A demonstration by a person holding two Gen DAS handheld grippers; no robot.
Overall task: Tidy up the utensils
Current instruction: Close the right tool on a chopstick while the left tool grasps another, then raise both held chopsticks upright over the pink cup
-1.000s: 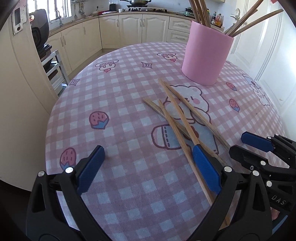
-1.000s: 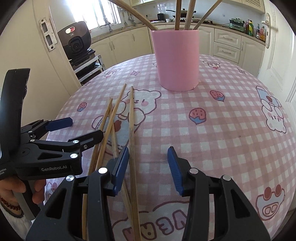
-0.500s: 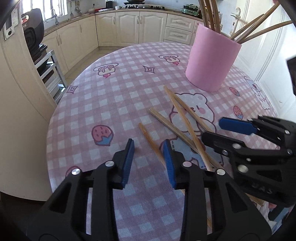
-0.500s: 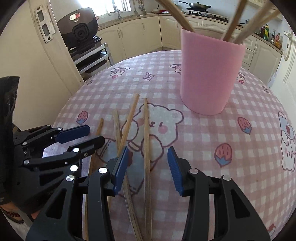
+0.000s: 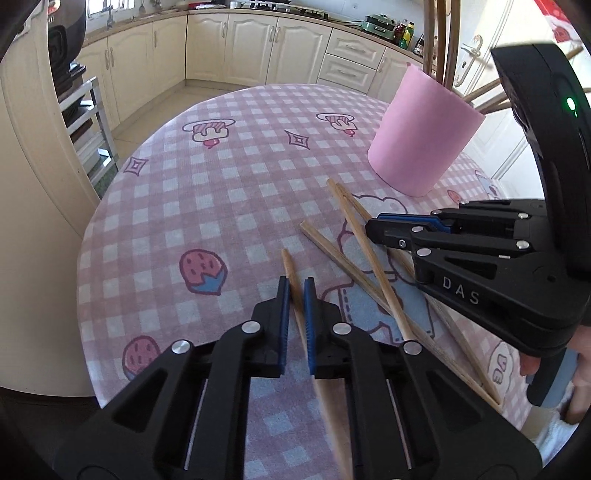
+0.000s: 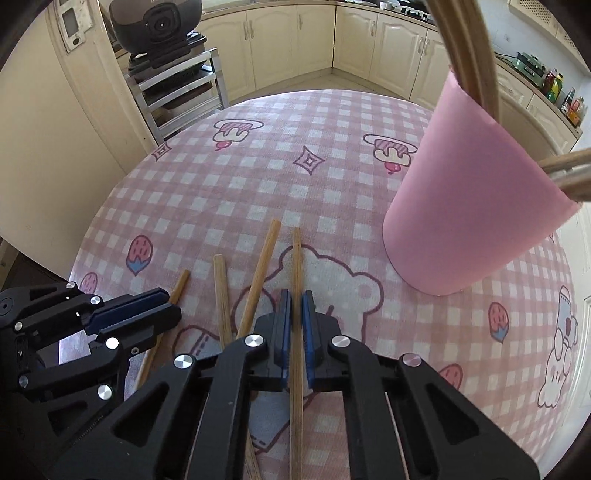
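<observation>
Left hand-held gripper [image 5: 295, 291] clamps the leftmost chopstick [image 5: 290, 269]; right hand-held gripper [image 6: 295, 306] clamps the rightmost chopstick [image 6: 296, 266], a grip only the right wrist view shows.

Lower end of the chopstick [image 5: 295, 291] blurred near the left wrist view's bottom edge, tops of chopsticks in the pink holder [image 6: 476, 206] cut off by the right wrist view's top edge, countertop bottles [image 5: 404, 31] too small to identify

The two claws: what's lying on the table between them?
Two loose chopsticks lie between the left claw and the right claw, each shut on its own chopstick; the right wrist view shows it.
</observation>
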